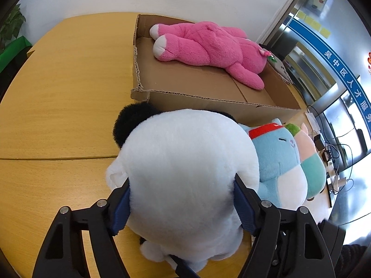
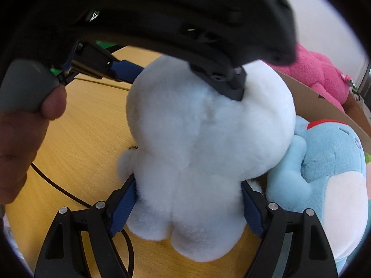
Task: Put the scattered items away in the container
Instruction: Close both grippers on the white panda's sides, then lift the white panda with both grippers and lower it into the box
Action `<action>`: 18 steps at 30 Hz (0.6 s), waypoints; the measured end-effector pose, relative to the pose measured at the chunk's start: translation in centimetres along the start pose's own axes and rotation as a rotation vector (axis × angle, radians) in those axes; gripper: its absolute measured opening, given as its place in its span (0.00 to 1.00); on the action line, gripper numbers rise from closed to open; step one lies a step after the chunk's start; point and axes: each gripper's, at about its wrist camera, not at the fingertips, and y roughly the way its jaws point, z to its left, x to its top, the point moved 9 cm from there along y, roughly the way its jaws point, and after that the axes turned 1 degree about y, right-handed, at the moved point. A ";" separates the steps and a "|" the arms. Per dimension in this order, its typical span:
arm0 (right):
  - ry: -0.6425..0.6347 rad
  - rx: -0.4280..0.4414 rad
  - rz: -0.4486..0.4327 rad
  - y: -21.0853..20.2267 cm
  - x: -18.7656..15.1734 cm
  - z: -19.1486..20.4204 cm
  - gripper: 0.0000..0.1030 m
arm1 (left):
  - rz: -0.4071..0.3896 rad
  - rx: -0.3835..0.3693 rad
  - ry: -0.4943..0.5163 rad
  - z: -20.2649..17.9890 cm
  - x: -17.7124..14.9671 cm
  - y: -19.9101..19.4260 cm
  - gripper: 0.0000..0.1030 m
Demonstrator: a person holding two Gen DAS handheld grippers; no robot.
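A large white plush toy with black ears (image 1: pixel 185 173) sits on the wooden table in front of an open cardboard box (image 1: pixel 208 97). My left gripper (image 1: pixel 183 201) is shut on its head, blue pads pressed into both sides. My right gripper (image 2: pixel 187 206) is shut on its lower body (image 2: pixel 197 185). The left gripper's body hangs over the toy's head in the right wrist view. A pink plush (image 1: pixel 208 48) lies inside the box. A blue plush (image 1: pixel 278 157) leans against the white one on its right, also in the right wrist view (image 2: pixel 324 173).
A pastel pink and green plush (image 1: pixel 313 162) lies beyond the blue one. Cables and small devices (image 1: pixel 329 153) sit at the table's right edge. A cable (image 2: pixel 58 185) runs over the table on the left. A green plant (image 1: pixel 11 30) stands far left.
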 end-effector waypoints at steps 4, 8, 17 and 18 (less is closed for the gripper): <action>-0.036 -0.042 -0.044 -0.8 -0.1 0.1 0.61 | -0.009 -0.007 -0.008 -0.2 0.0 -0.8 0.68; -0.010 -0.014 -0.067 -2.2 -0.1 -0.5 0.51 | -0.026 -0.009 0.008 -1.4 0.0 -2.3 0.66; 0.010 -0.019 -0.237 -9.8 2.9 -3.0 0.50 | -0.199 -0.025 0.103 -6.5 3.5 -9.7 0.66; 0.013 -0.019 -0.256 -10.7 3.6 -3.5 0.50 | -0.220 -0.028 0.118 -7.1 4.4 -10.5 0.66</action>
